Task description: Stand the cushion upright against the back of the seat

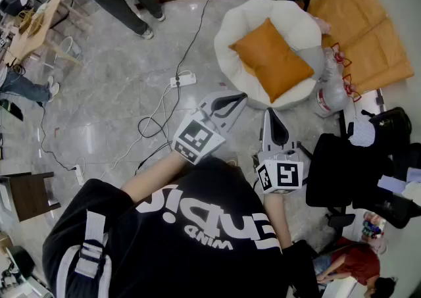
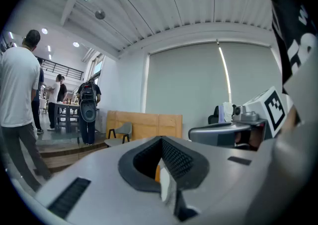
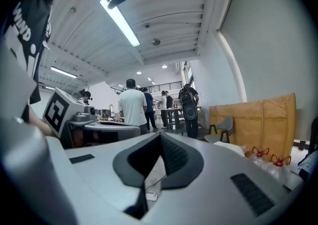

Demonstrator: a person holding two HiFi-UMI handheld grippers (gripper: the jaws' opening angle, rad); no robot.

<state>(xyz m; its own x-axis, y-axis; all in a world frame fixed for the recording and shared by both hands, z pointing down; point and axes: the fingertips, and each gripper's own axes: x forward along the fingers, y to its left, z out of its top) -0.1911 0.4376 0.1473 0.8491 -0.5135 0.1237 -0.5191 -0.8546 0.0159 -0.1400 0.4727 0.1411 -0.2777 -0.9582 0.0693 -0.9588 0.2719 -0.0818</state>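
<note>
Head camera overhead, steeply down; gripper cameras level along their jaws, toward shared wooden panels (image 2: 144,125).

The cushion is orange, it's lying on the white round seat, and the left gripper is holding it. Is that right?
Not quite. The orange cushion does lie on the white round seat, but the left gripper isn't holding it. The head view shows that gripper apart from the seat, near the person's body, its jaws shut on nothing.
</note>
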